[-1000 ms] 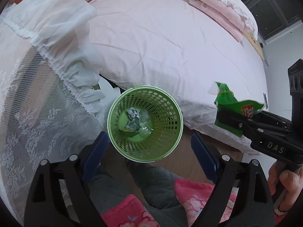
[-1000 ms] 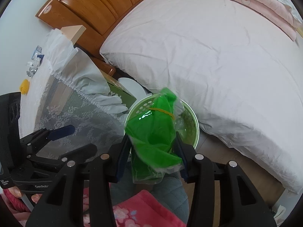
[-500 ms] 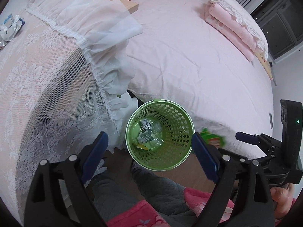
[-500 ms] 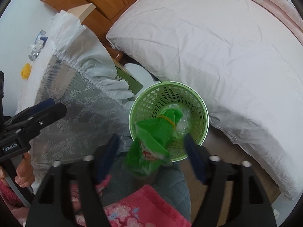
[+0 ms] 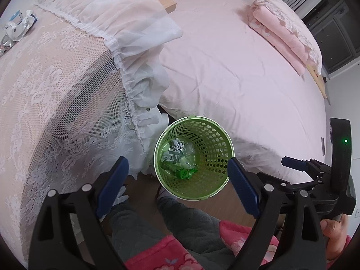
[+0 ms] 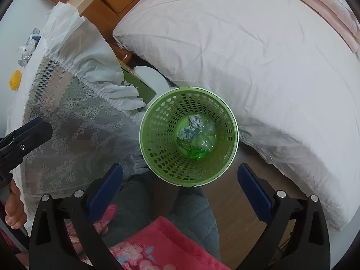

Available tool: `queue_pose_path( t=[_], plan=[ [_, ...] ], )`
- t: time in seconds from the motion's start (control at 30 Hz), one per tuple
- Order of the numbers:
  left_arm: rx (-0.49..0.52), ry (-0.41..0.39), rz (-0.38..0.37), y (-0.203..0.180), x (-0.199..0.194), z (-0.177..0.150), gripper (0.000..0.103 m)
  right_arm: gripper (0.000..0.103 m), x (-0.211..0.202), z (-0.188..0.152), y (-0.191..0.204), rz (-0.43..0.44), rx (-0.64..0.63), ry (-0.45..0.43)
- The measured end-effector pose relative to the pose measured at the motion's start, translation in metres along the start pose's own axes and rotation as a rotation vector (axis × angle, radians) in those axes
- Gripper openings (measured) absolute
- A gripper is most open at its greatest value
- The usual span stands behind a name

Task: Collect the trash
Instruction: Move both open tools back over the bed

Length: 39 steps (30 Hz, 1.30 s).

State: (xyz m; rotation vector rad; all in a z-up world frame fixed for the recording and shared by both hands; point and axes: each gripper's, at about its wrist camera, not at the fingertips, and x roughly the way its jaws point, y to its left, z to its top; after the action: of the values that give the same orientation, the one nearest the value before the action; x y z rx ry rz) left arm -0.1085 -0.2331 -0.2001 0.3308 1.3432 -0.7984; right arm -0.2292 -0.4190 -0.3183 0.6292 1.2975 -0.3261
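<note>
Bedroom floor, green bin (image 6: pixel 188 175) squeezed between bed (image 6: pixel 258 56) and lace-covered table (image 5: pixel 56 90)

Green wrapper (image 6: pixel 199 153) sits inside with crumpled trash, no print readable; right gripper (image 6: pixel 180 189) just sprang wide, left gripper (image 5: pixel 177 185) gapes empty too.

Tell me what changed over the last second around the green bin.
The right gripper has just opened its jaws and let go of the green wrapper, which dropped into the green bin and now lies on the other trash. The left gripper stayed open and empty; the bin stayed put.
</note>
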Motion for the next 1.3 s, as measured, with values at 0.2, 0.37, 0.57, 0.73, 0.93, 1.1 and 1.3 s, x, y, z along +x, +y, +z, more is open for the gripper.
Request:
queue_pose_path(
  t=[0.2, 0.37, 0.57, 0.73, 0.93, 1.1, 1.3],
  plan=[
    [-0.032, -0.051, 0.045, 0.019, -0.028, 0.001, 0.085, 0.101, -0.02, 0.016, 0.025, 0.028, -0.054, -0.077],
    [-0.1, -0.145, 0.108, 0.054, -0.071, 0.002, 0.085, 0.101, -0.046, 0.039, 0.061, 0.099, -0.133, -0.19],
    [-0.219, -0.255, 0.188, 0.108, -0.117, -0.005, 0.091, 0.101, -0.062, 0.069, 0.121, 0.149, -0.257, -0.254],
    [-0.306, -0.295, 0.232, 0.153, -0.139, -0.01, 0.091, 0.101, -0.06, 0.084, 0.165, 0.177, -0.341, -0.245],
    [-0.373, -0.304, 0.254, 0.19, -0.151, -0.013, 0.093, 0.101, -0.058, 0.088, 0.211, 0.19, -0.408, -0.243],
    [-0.386, -0.313, 0.286, 0.218, -0.159, -0.011, 0.095, 0.101, -0.059, 0.093, 0.247, 0.197, -0.455, -0.252],
    [-0.382, -0.33, 0.301, 0.267, -0.17, 0.006, 0.095, 0.101, -0.061, 0.104, 0.29, 0.187, -0.517, -0.279]
  ],
)
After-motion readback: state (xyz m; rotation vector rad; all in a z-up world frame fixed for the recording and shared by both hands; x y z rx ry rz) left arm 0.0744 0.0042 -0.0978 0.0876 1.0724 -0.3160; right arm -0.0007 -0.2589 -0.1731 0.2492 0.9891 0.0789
